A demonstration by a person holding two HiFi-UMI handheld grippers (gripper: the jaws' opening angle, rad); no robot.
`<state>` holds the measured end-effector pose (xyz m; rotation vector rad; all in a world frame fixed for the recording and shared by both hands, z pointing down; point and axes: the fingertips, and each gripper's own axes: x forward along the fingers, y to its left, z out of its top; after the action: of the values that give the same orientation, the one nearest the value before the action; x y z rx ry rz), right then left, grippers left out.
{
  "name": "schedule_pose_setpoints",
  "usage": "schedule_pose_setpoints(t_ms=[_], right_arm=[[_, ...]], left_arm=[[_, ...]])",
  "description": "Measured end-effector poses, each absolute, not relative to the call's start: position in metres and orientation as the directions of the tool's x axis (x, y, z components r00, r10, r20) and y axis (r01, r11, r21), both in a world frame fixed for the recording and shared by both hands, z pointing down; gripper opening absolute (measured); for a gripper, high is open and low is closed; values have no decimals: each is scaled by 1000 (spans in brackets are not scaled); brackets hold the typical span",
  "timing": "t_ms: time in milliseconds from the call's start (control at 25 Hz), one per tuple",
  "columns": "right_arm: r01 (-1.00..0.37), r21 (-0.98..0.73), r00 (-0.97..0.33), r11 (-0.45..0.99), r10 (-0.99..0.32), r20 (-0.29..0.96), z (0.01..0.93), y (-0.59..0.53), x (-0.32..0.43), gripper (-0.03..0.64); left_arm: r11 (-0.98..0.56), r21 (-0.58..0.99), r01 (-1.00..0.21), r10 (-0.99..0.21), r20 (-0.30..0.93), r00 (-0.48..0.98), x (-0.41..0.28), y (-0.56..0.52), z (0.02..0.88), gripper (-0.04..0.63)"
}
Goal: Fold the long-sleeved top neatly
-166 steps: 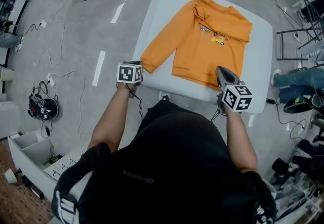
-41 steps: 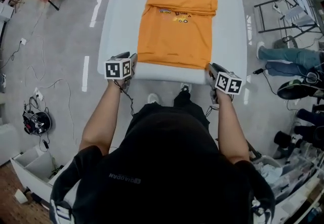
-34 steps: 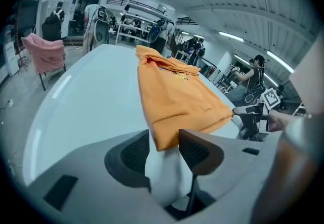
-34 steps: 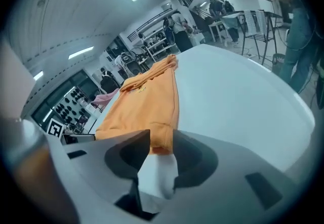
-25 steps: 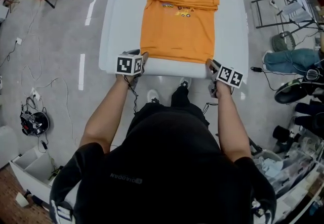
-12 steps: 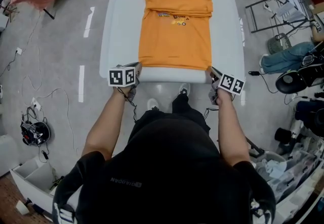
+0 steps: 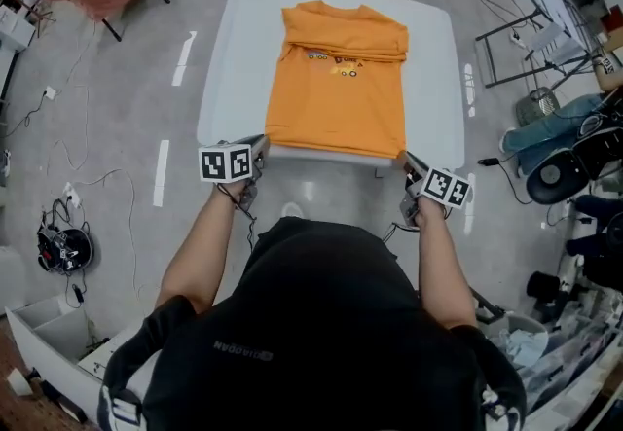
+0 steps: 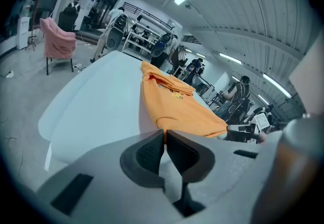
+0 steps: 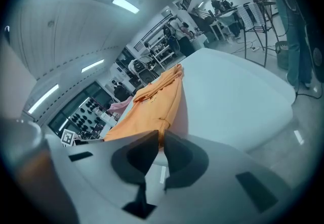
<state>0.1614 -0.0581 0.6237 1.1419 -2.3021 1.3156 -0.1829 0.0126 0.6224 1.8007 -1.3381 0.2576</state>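
Orange long-sleeved top point(image 7: 341, 79), lying mid-table point(image 7: 238, 59), hem at the near edge: I am pinching its near corners, left gripper point(image 7: 259, 141) and right gripper point(image 7: 405, 160) having just been closing on them, readying, I judge, the hem-to-collar fold.

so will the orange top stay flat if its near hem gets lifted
Probably not: the orange top lies limp in soft folded layers, so its middle would likely sag. It looks like thin, light fabric. On the smooth white table it may slide when pushed.

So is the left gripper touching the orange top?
Touching. Left gripper view: the left gripper has just closed its jaws on the orange long-sleeved top.
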Motion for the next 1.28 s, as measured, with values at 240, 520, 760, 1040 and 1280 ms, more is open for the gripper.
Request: schedule_pose_setpoints(t_ms=[240, 520, 760, 1040, 1280], right_arm=[[-674, -684, -717, 279, -471, 514, 606, -33, 171, 37], [-640, -704, -747, 308, -464, 476, 594, -20, 194, 37], [-573, -757, -785, 315, -476, 396, 573, -21, 208, 35], [-520, -787, -789, 331, -540, 294, 514, -57, 191, 37], [-565, -763, -719, 313, -640, 270, 481, -116, 177, 37]], left_arm=[[0, 527, -850, -715, 594, 368, -166, 48, 611, 20], [63, 588, -807, -766, 547, 338, -148, 69, 599, 20], [74, 663, -745, -827, 458, 325, -133, 76, 572, 20], [8, 642, -767, -879, 370, 301, -153, 37, 511, 20], [-58, 600, -798, -887, 336, 317, -181, -42, 480, 20]])
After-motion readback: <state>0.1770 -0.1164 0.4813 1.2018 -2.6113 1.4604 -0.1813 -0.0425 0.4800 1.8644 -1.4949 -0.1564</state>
